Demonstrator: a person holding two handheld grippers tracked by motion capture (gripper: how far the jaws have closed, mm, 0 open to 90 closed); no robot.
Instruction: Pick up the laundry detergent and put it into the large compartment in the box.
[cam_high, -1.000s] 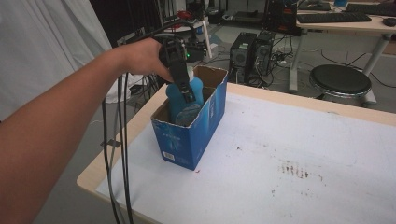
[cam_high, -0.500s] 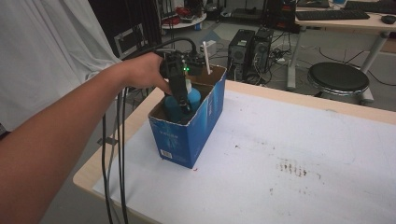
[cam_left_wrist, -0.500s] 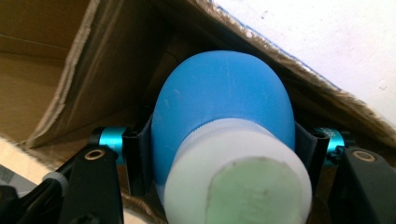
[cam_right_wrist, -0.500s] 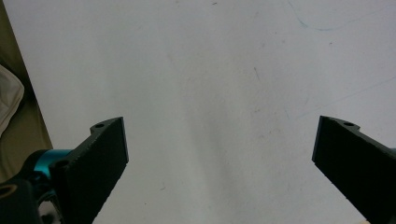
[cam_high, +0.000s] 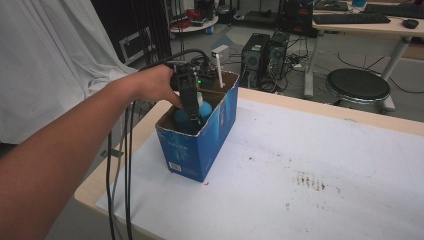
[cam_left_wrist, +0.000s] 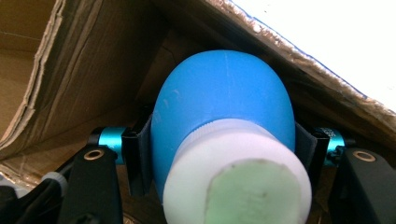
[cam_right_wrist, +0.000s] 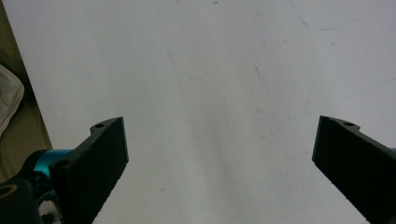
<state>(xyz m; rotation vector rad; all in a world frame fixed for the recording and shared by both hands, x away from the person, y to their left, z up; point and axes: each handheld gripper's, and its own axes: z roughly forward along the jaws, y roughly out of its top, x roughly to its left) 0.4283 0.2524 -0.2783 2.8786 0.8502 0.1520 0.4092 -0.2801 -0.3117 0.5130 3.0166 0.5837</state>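
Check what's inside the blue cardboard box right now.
A blue bottle with a white cap, clamped between the left gripper jaws inside the blue cardboard box. In the high view another blue shape sits beside it. The box floor is covered, so anything beneath can't be seen.

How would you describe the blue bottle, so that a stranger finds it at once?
On the table's left end stands an open blue cardboard box. Inside it, the left gripper clamps the blue bottle: rounded and smooth, with a white cap.

blue bottle, white cap, blue box
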